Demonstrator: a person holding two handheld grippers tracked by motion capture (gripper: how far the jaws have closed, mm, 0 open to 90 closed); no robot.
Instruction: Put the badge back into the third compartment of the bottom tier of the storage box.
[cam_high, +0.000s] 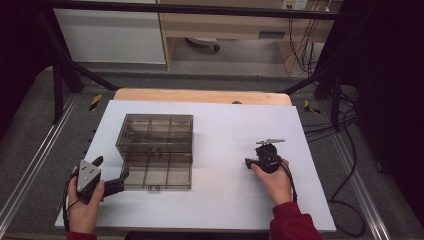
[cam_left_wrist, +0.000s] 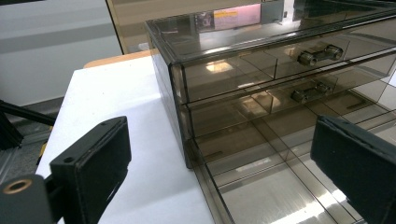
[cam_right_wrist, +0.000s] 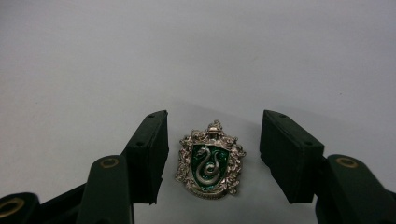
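A silver crest badge (cam_right_wrist: 210, 161) with a green shield and a snake lies flat on the white table sheet. My right gripper (cam_right_wrist: 215, 128) stands open over it, one jaw on each side, with a gap between each pad and the badge. In the high view the right gripper (cam_high: 260, 161) points down at the sheet right of centre. A smoky clear drawer box (cam_high: 155, 130) stands at the left, its bottom drawer (cam_high: 157, 172) pulled out. My left gripper (cam_high: 111, 167) is open beside that drawer's left front corner. The left gripper (cam_left_wrist: 224, 144) looks at the drawer box (cam_left_wrist: 224, 79) and into the open drawer (cam_left_wrist: 261, 186).
The white sheet (cam_high: 220, 200) covers a wooden table (cam_high: 200, 95) inside a black frame. Two closed upper drawers carry small metal handles (cam_left_wrist: 320, 53). Cables (cam_high: 345, 150) trail off the table's right side. Dividers split the open drawer into compartments.
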